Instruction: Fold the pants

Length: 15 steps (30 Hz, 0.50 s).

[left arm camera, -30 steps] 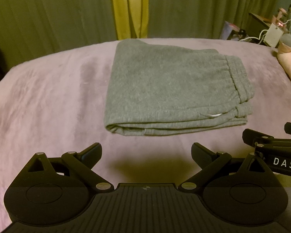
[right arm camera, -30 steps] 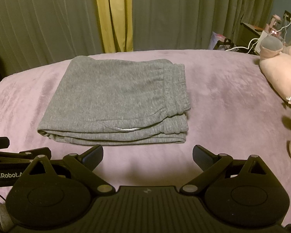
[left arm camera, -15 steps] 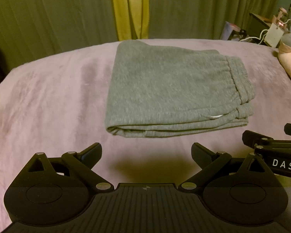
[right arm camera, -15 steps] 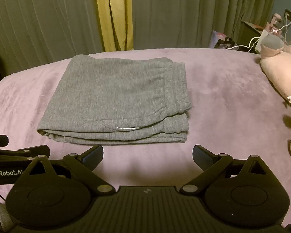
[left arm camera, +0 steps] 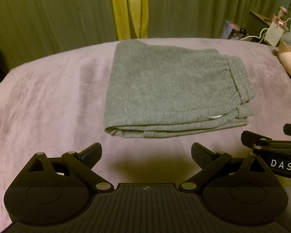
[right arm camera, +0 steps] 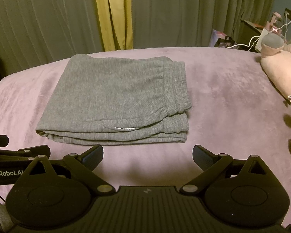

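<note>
The grey fleece pants (left arm camera: 170, 89) are found folded square on the mauve plush bed (left arm camera: 48, 104), at twelve o'clock of both tools. Left tool (left arm camera: 146, 152) and right tool (right arm camera: 147, 153) are held wide, empty. Folding is judged complete; only withdrawal is called for.

The left gripper (left arm camera: 146, 152) has its two fingers spread wide apart and holds nothing. The right gripper (right arm camera: 147, 153) is beside it, fingers spread wide too, also holding nothing.

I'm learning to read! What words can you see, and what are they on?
"DAS" on the right hand-held gripper, seen from the left one.
"enRobot.A" on the left hand-held gripper; cut off at both ends.
Tag on the plush toy: too small to read.
</note>
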Each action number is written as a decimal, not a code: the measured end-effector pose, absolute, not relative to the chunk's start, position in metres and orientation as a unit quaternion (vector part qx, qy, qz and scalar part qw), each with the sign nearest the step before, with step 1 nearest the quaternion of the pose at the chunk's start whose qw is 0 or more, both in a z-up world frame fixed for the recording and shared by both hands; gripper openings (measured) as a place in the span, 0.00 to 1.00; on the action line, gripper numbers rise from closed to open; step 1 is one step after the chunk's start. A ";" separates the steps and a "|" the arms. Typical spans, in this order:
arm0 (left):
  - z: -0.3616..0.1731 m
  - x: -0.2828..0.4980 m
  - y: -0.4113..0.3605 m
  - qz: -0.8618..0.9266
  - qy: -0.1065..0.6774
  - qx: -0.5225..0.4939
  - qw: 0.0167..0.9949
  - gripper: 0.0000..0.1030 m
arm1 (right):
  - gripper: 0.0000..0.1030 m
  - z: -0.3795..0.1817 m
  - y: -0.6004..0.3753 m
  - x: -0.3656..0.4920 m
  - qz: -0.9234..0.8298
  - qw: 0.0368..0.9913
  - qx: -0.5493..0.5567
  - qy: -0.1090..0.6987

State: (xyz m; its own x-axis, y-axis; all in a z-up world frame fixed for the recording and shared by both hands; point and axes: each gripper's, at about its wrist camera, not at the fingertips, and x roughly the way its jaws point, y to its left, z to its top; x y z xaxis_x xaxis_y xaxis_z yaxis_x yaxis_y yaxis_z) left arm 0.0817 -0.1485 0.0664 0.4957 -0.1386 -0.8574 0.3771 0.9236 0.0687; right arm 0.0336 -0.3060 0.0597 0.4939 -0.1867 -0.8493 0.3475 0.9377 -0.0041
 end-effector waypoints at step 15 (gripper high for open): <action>0.064 0.084 -0.152 -0.151 0.481 0.126 0.854 0.98 | 0.96 0.055 -0.310 0.035 -0.159 0.857 0.087 0.482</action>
State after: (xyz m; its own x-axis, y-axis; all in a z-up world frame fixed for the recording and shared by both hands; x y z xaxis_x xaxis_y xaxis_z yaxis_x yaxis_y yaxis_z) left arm 0.0835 -0.1522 0.0641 0.4910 -0.1376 -0.8602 0.3799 0.9224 0.0693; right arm 0.0347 -0.3103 0.0551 0.4842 -0.1889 -0.8543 0.3565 0.9343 -0.0046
